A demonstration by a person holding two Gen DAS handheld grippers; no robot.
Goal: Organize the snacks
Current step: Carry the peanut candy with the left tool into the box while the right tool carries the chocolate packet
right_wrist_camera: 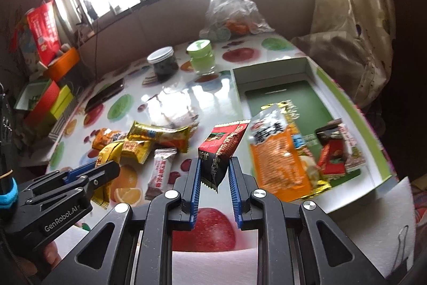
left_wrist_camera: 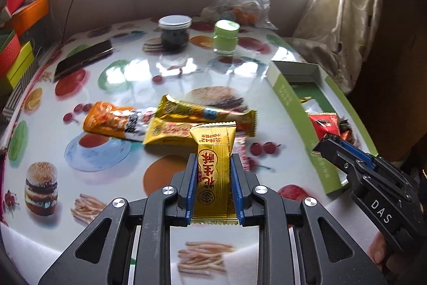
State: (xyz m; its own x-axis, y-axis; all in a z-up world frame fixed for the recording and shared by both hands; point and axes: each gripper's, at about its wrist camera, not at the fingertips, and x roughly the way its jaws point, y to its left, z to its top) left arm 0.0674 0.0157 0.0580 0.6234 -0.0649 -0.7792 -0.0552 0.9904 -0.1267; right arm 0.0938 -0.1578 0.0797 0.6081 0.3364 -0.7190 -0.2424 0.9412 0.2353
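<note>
Carrying one packet in each tool, the person is midway through moving loose snacks into the green-rimmed box (right_wrist_camera: 373,140). The left gripper (left_wrist_camera: 214,164) is clamped on an upright yellow peanut-crisp packet (left_wrist_camera: 213,164), lifted above the remaining pile of wrappers (left_wrist_camera: 170,122) on the fruit-print tablecloth (left_wrist_camera: 128,76). The right gripper (right_wrist_camera: 213,170) is clamped on a red-and-black packet (right_wrist_camera: 221,151), held just beside the box's near-left wall, not yet over it. The box already holds an orange bag (right_wrist_camera: 280,159) and small red packets (right_wrist_camera: 336,151). The next move probably calls for carrying the red-and-black packet rightward over the rim, then releasing it; the yellow one likely follows.
</note>
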